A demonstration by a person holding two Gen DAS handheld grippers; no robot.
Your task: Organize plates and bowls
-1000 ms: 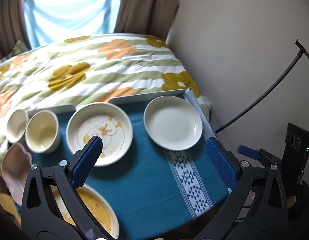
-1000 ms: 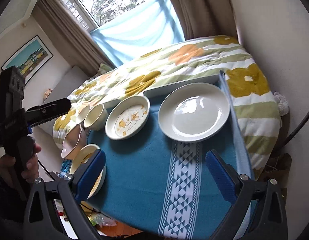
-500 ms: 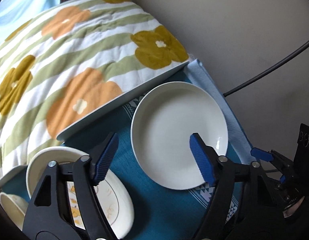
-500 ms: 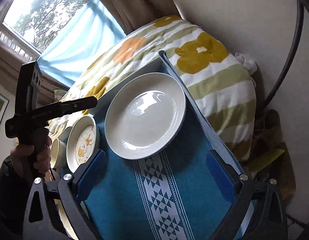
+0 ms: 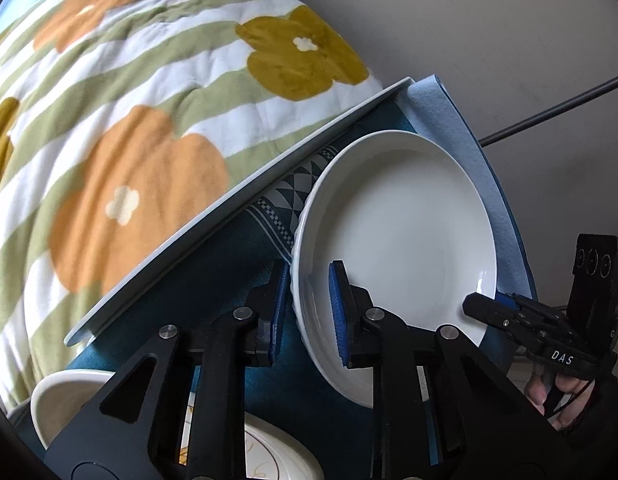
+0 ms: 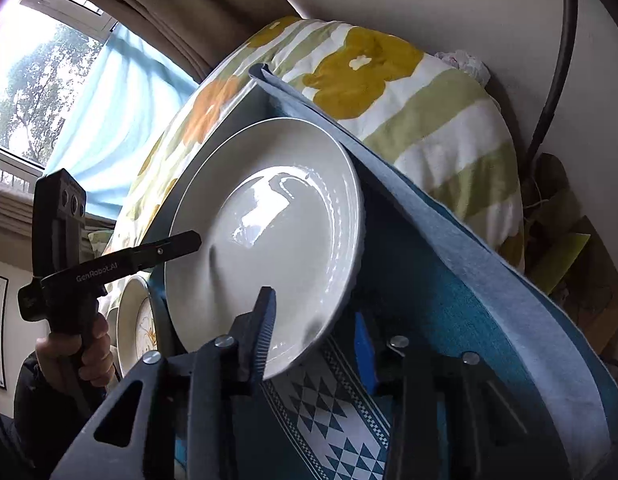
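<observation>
A plain white plate (image 5: 405, 236) lies on the teal cloth at the table's far right corner; it also shows in the right wrist view (image 6: 269, 240). My left gripper (image 5: 309, 312) is shut on the plate's near left rim, one pad outside and one inside. My right gripper (image 6: 315, 344) straddles the plate's opposite rim, one finger over the plate, the blue pad (image 6: 365, 352) outside; a gap still shows at the rim. In the left wrist view the right gripper's tip (image 5: 489, 308) touches the rim. A patterned plate (image 5: 277, 456) lies at the bottom.
A white bowl (image 5: 65, 404) sits at the lower left. A flowered quilt (image 5: 129, 120) lies beyond the white table edge (image 5: 237, 208). The wall (image 5: 469, 20) and a dark cable (image 5: 557, 108) stand close on the right. A light blue mat edge (image 6: 449, 216) is curled up.
Both grippers have moved in onto the white plate from opposite sides and narrowed. The left one has closed on its rim; the right one has closed most of the way around the other rim.
</observation>
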